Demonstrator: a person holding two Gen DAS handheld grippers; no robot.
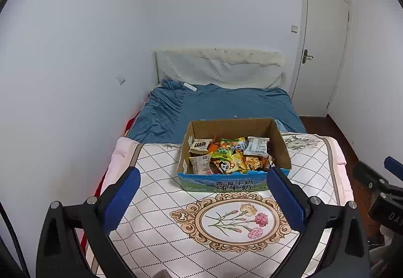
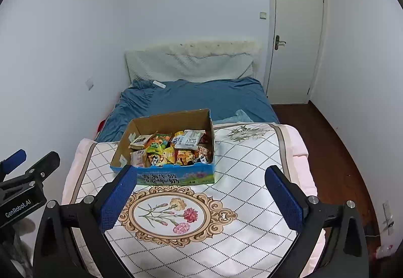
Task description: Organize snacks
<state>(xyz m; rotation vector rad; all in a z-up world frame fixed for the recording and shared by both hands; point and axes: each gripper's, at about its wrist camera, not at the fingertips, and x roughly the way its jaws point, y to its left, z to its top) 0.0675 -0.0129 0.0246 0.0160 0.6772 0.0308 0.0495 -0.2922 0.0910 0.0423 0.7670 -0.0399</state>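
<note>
Low in the left of the left-wrist view, the left claw [image 1: 202, 198] stands spread wide with nothing between its blue pads, hovering over a quilted bedspread [image 1: 156, 247] printed with a framed flower motif. Just beyond its tips, at centre frame, sits an open cardboard box [image 1: 231, 183] with a blue printed front, resting on the bedspread near the middle of the bed. Inside it lie the snacks [image 1: 226, 156], a loose heap of small foil and plastic packets filling the front half. Behind, a blue sheet [image 1: 226, 104] covers the rest of the bed.

At the far right edge of that view part of the right claw [image 1: 389, 172] shows; its own camera shows the jaws equally spread and empty, with the box at centre left.

The packets look light, crinkly and slippery, and easily crushed; a gentle pinch on a sealed edge seems safest. The box seems stiff enough to grip by its rim.
</note>
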